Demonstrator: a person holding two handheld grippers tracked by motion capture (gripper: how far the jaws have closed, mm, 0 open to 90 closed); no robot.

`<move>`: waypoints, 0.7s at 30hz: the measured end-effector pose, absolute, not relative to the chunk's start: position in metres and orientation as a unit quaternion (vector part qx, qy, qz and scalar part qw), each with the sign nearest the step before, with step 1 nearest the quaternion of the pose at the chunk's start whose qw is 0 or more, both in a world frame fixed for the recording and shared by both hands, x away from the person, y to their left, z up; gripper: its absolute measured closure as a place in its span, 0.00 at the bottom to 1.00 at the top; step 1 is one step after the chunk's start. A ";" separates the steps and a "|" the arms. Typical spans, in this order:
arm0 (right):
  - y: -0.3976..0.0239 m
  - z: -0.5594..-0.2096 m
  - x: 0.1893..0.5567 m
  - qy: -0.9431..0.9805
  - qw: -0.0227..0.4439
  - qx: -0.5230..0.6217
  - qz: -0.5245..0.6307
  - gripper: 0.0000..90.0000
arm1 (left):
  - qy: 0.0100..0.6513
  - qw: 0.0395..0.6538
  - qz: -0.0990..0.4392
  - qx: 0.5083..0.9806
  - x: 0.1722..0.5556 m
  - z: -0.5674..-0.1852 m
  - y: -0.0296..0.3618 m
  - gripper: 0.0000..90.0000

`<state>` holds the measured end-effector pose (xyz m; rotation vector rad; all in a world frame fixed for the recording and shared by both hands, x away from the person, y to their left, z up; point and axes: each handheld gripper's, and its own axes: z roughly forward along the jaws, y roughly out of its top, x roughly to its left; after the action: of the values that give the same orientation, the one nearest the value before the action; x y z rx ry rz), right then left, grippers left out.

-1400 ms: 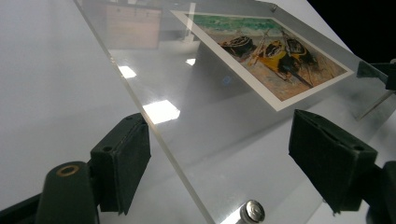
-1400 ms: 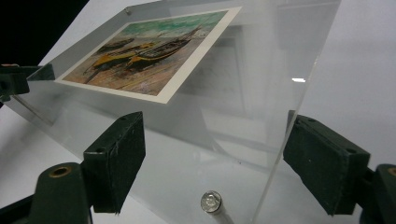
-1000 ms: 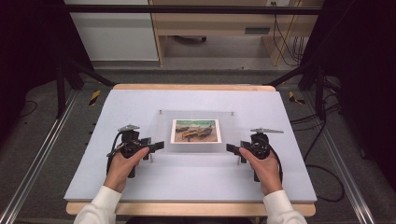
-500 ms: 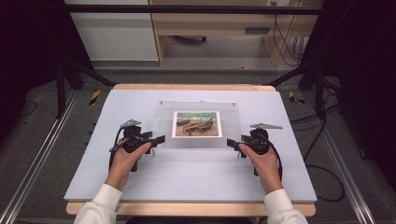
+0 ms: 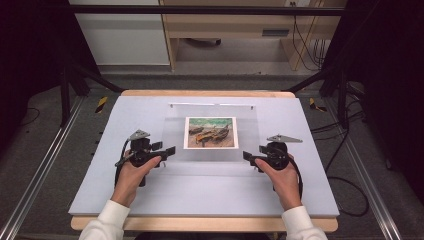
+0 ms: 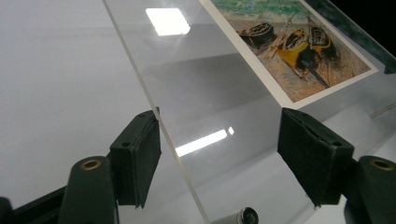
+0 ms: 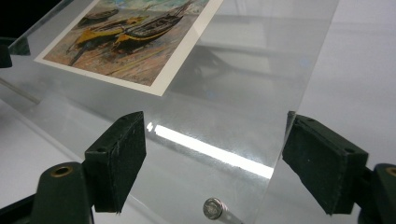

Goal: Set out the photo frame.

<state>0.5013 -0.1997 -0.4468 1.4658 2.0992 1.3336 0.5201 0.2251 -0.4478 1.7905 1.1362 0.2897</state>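
Observation:
A clear acrylic sheet (image 5: 173, 131) with a print of beached boats (image 5: 210, 132) lies mid-table, with small metal studs at its corners. My left gripper (image 5: 167, 153) is at the sheet's near left corner and my right gripper (image 5: 248, 156) at its near right corner. In the left gripper view the sheet (image 6: 201, 84) passes slantwise between the jaws of the gripper (image 6: 219, 144). Those jaws have just been closing, and a gap still shows at the pads. In the right gripper view the sheet (image 7: 243, 93) likewise runs between the spread jaws of the gripper (image 7: 215, 144), one pad at its edge.
The pale work board (image 5: 200, 192) covers the table and has a wooden front edge. A stud (image 6: 247, 215) sits at the sheet's corner close to the left jaws, and another stud (image 7: 213, 208) close to the right jaws. Dark frame posts and floor cables flank the table.
The sheet with the print has shifted a little away from me, and both hands have edged forward with it. Since half a second ago it has kept still.

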 end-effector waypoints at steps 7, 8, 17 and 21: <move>-0.198 -0.445 0.490 0.730 0.145 0.492 0.452 0.26 | 0.467 0.483 0.128 0.729 0.510 -0.447 0.226 0.38; -0.198 -0.445 0.488 0.732 0.150 0.490 0.449 0.26 | 0.467 0.485 0.130 0.728 0.509 -0.446 0.226 0.39; -0.197 -0.444 0.475 0.738 0.177 0.477 0.443 0.31 | 0.468 0.488 0.146 0.722 0.494 -0.445 0.228 0.47; -0.197 -0.443 0.469 0.741 0.186 0.473 0.440 0.35 | 0.470 0.488 0.154 0.719 0.488 -0.444 0.228 0.50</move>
<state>0.4689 -0.1965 -0.4428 1.3323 2.0860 1.2381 0.4878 0.2277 -0.4443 1.7480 1.1431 0.3746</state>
